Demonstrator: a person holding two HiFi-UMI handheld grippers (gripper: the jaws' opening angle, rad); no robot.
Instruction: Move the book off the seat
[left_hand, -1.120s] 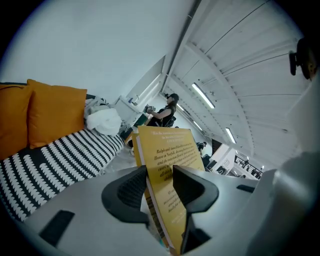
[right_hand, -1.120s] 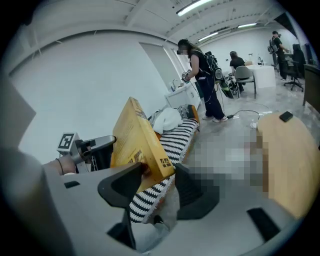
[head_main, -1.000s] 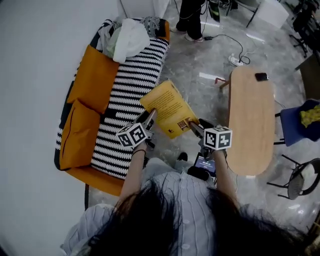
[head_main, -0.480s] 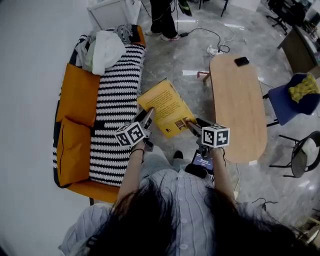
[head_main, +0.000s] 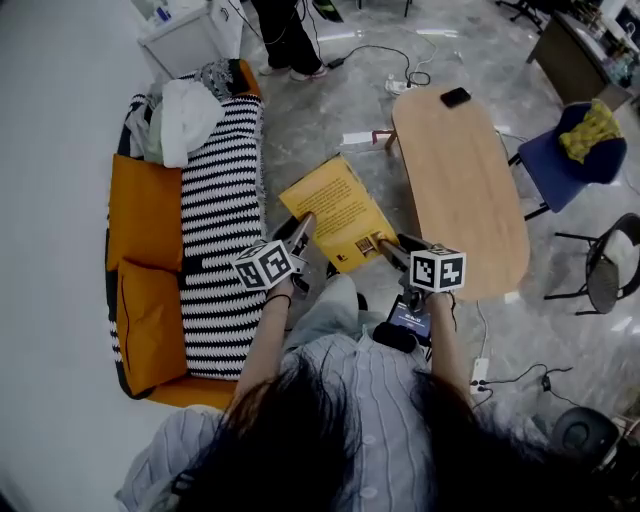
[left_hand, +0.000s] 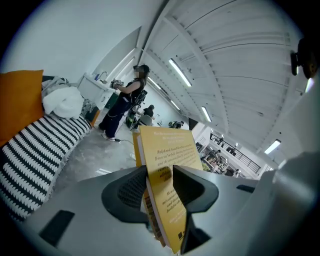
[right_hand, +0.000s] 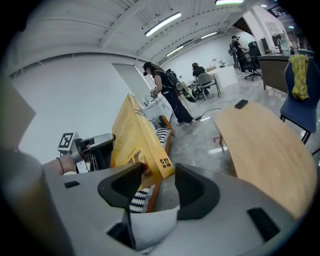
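A thick yellow book (head_main: 335, 205) hangs tilted over the grey floor, between the striped sofa seat (head_main: 220, 230) and the wooden table (head_main: 460, 180). My left gripper (head_main: 303, 225) is shut on its near left edge; in the left gripper view the book (left_hand: 167, 155) stands on edge between the jaws of that gripper (left_hand: 160, 182). My right gripper (head_main: 385, 248) is shut on the near right corner. In the right gripper view that corner of the book (right_hand: 132, 135) sits between the jaws of the right gripper (right_hand: 160, 180), with the left gripper (right_hand: 85, 147) behind it.
Orange cushions (head_main: 145, 215) and a white cloth (head_main: 185, 115) lie on the sofa. A phone (head_main: 455, 97) rests on the table's far end. A blue chair (head_main: 575, 160) stands right of the table. A person (head_main: 285, 40) stands beyond the sofa; cables (head_main: 400, 85) lie on the floor.
Both grippers have carried the book to the right, from over the seat's edge to above the floor by the table. Both grips look unchanged.
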